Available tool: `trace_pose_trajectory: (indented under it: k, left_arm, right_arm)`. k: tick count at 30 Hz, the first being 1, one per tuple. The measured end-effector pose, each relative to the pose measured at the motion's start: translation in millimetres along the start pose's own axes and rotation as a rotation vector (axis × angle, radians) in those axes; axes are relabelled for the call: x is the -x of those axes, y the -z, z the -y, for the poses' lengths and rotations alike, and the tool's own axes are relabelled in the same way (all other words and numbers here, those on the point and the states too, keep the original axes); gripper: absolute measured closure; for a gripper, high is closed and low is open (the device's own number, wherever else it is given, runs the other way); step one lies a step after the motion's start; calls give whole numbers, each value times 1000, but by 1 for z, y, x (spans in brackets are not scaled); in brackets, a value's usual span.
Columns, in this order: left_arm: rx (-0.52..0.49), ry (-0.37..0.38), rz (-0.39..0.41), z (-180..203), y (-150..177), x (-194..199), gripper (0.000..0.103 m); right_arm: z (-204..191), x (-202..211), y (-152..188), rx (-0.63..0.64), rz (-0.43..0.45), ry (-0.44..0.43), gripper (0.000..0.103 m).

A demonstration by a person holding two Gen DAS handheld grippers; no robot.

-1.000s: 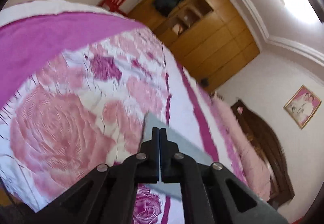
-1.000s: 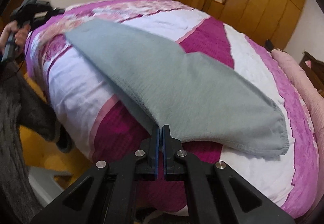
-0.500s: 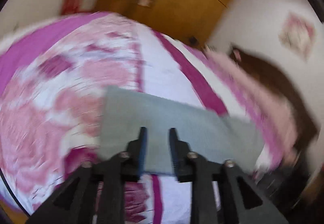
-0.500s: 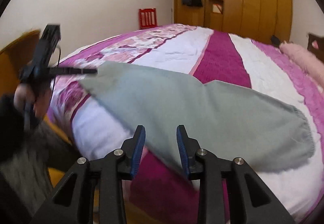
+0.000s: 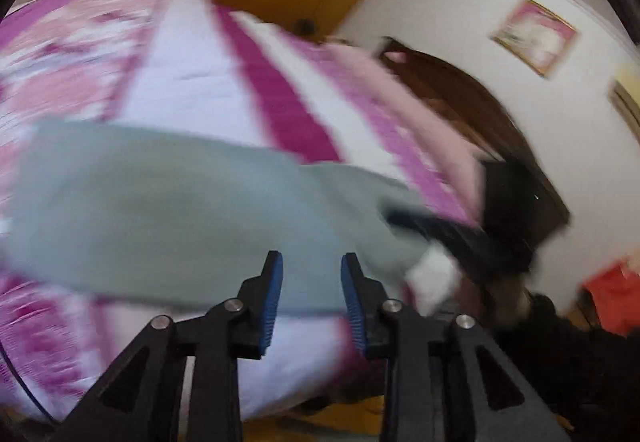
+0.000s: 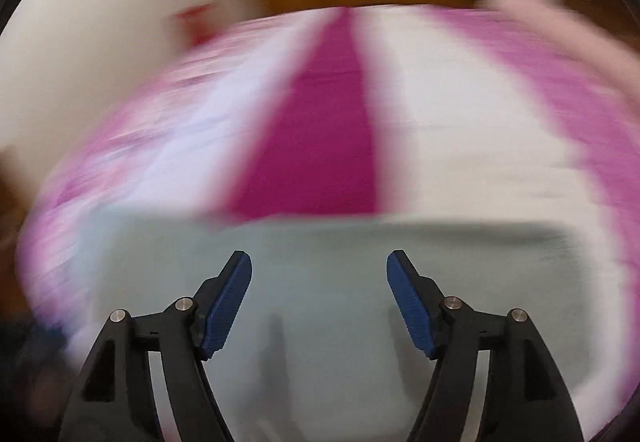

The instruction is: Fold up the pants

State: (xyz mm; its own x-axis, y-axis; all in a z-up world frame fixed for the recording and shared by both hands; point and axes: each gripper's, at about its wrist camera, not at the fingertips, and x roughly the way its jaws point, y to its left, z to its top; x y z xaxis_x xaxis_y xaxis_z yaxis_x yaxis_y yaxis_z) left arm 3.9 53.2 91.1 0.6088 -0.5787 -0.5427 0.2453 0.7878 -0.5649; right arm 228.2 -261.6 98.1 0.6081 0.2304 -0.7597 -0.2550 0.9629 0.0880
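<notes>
- Grey pants [image 5: 168,210] lie flat across the bed [image 5: 192,82], lower frame; further folds seemingly remain
- Left gripper [image 5: 311,274] and right gripper [image 6: 319,274] opening, empty

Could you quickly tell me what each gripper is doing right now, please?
Left gripper: jaws opening, nothing gripped; the grey pants lie on the bed beyond them.
Right gripper: jaws opening wide, nothing gripped, above the pants.
</notes>
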Motion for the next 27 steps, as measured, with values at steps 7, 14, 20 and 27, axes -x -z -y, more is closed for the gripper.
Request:
trace_pose_trajectory:
  k: [7,14,20,27]
  left_arm:
    - [-165,-64,-191,52,40,-120,71]
    - [-127,23,-243,32,51,-133,77]
    - [-202,-72,-201,46,51,-145,78]
    - [-249,-144,-186,60,58,-154,78]
  right_arm:
    - [182,-19,34,-489,-28,-13,20]
    - [200,-19,59,-550,-5,-235,85]
    - [201,3,66,-631,102,-192,88]
    - [192,-11,56,-585,58,-59,66]
